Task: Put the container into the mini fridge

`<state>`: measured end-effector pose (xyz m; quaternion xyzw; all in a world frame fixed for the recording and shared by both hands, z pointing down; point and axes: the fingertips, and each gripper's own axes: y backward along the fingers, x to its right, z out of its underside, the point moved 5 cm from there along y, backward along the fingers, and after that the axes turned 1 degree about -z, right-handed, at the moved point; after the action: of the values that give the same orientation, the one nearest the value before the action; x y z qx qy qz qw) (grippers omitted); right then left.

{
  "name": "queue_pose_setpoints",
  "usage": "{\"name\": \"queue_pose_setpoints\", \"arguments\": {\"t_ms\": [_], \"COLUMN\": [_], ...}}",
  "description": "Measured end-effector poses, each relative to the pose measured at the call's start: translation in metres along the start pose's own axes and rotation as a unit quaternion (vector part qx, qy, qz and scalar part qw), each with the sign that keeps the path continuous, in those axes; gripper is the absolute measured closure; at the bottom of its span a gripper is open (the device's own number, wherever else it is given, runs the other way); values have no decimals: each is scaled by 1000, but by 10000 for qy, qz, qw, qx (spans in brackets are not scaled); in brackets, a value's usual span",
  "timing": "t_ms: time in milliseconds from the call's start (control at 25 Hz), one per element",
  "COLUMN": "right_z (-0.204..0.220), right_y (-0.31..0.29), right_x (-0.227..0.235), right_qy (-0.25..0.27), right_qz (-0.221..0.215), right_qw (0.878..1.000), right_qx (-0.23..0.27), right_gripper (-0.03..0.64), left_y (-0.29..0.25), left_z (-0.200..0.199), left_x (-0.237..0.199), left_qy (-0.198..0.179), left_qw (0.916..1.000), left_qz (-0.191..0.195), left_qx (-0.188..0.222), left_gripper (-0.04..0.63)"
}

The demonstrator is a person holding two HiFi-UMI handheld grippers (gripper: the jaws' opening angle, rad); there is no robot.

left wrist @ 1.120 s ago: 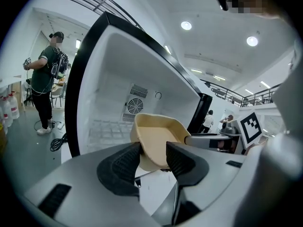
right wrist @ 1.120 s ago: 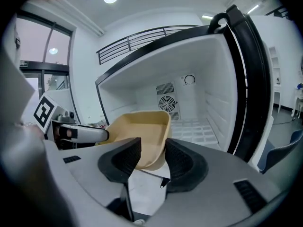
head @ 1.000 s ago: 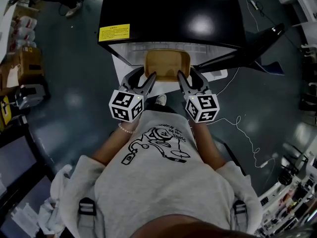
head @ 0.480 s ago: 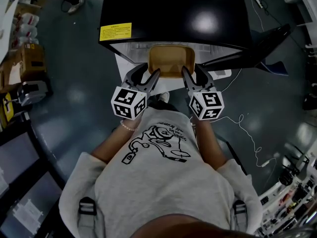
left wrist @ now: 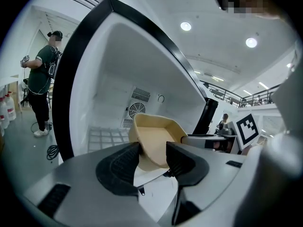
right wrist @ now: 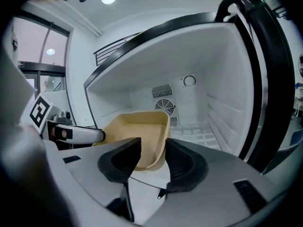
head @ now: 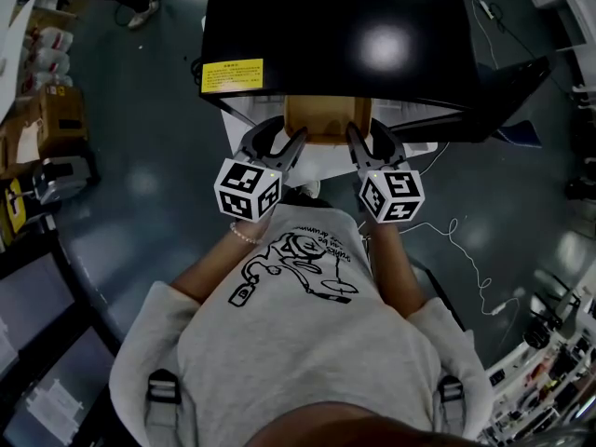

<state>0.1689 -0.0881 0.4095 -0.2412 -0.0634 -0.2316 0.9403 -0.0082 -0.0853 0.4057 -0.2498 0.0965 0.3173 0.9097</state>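
container (head: pixel 328 119) sits at the mini fridge's (head: pixel 335 35) open front edge, held in the air. left gripper (head: pixel 291 138) & right gripper (head: pixel 356 136) each pinch a side wall. step: putting it in. next: push deeper, lower onto wire shelf (right wrist: pixel 203 137), let go.

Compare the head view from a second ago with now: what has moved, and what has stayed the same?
The container, carried by the left tongs and right tongs, moved forward into the open mini fridge; less of it shows. Both grips and the open door are unchanged.
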Motion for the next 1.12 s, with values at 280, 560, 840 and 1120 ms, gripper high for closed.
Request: {"name": "queue_pose_setpoints", "arguments": {"t_ms": [280,560,840,1120], "right_z": [-6,-9,-9,-11], "right_y": [-20,-33,-52,-66], "right_x": [4,16,21,33], "right_qy": [-14,-24,-37,-32], "right_qz": [140,205,225,220], "right_qw": [9999,9998,9997,9997], "right_qx": [10,-32,-79,-125], "right_gripper": [459,459,459,459], "left_y": [-11,-28,-40,-54], "left_z": [-5,-8,-9,-12], "left_x": [-15,-22,-36,-42], "left_qy": [24,96,164,229], "left_qw": [9999,9999,9998,9997], "left_qz": [85,66,29,-49], "left_qx": [-55,-79,-93,-94], "left_gripper": [417,417,416,416]}}
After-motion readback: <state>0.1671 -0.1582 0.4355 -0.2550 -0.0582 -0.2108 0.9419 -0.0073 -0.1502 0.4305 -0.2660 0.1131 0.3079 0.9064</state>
